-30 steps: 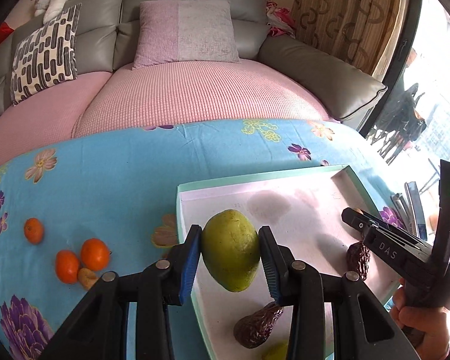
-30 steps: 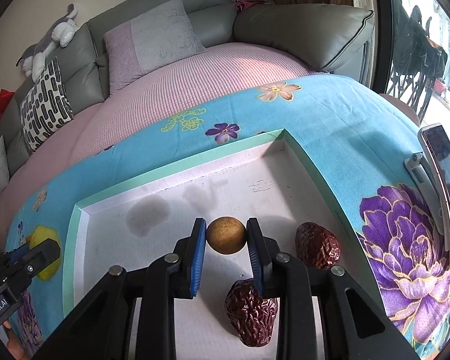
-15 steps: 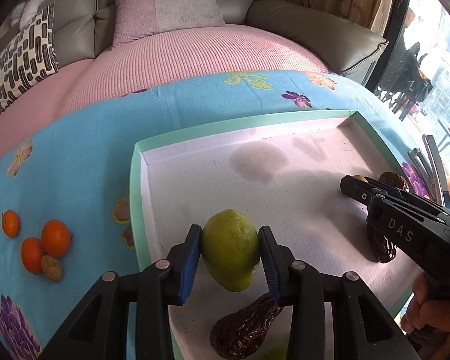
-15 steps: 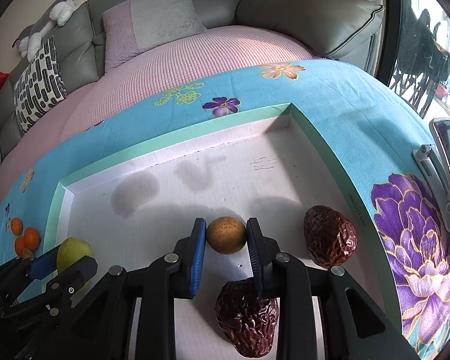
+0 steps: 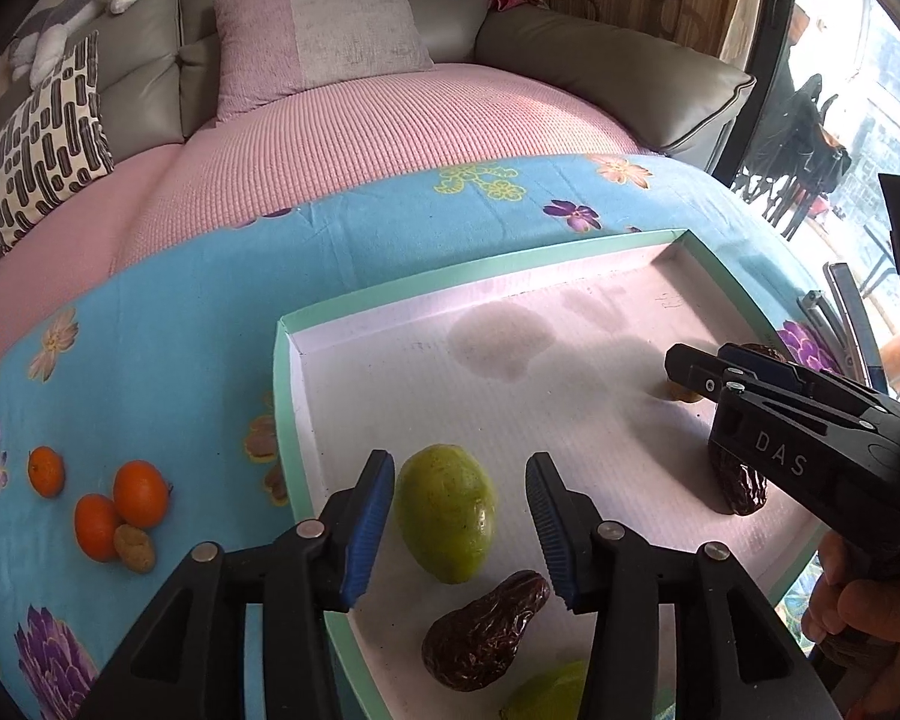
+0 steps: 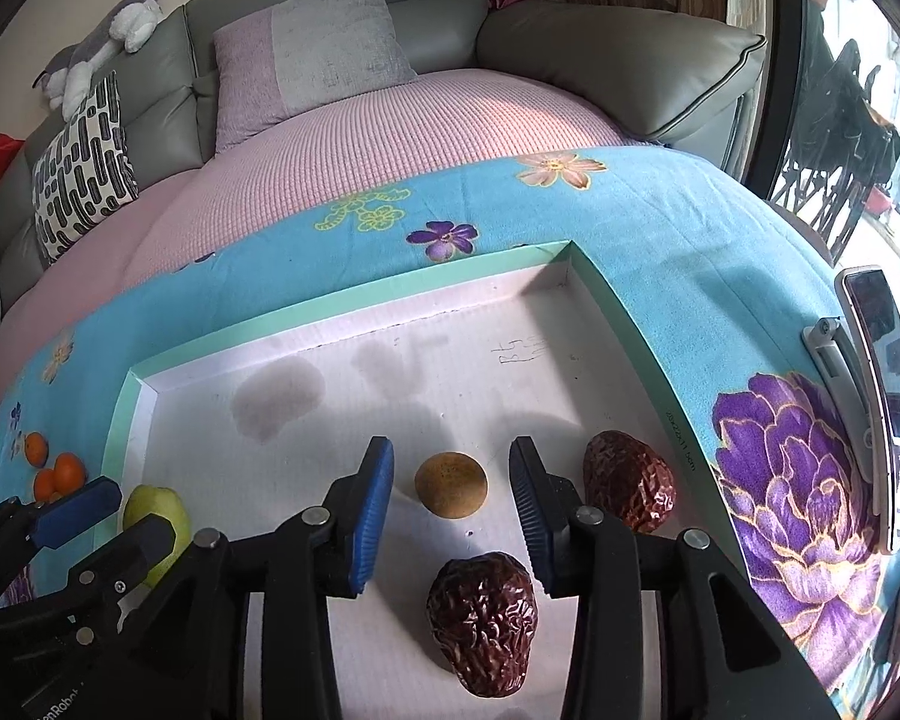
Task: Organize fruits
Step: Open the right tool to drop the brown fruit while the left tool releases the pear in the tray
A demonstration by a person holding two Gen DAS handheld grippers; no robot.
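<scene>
Setting: blue floral cloth (image 5: 168, 360) over a table, grey sofa (image 6: 624, 60) with pink cover behind; shallow tray (image 5: 285, 396) with mint-green rim and white floor is the landmark.
Left gripper (image 5: 459, 519): fingers apart, blue pads either side of the green fruit (image 5: 445, 510), small gaps on both sides, not clamping; fruit rests on tray floor near tray's left wall.
Right gripper (image 6: 451, 507): fingers apart, straddling the small brown round fruit (image 6: 450, 484), clear of both pads; fruit sits on tray floor toward tray's right side.
Around, inside tray: wrinkled dark red date (image 6: 483, 621) below right fingers at tray's near edge; second date (image 6: 628, 480) just beside the outer right finger, near tray's right wall; another date (image 5: 485, 630) just below green fruit; sliver of a second green fruit (image 5: 549, 690) at tray's near edge.
Outside tray: three small oranges (image 5: 140, 492) and a tan lumpy piece (image 5: 133, 547) on cloth left of tray; phone on a stand (image 6: 876, 360) right of tray.
In the way: left view, right gripper body covers most of the brown fruit and part of a date.
View differences: only right view shows brown fruit whole; only left view shows date under green fruit and a hand (image 5: 858, 612) on the right gripper's handle.
Fruit look: green one oval, smooth, glossy spot; brown one round, matte, speckled.
</scene>
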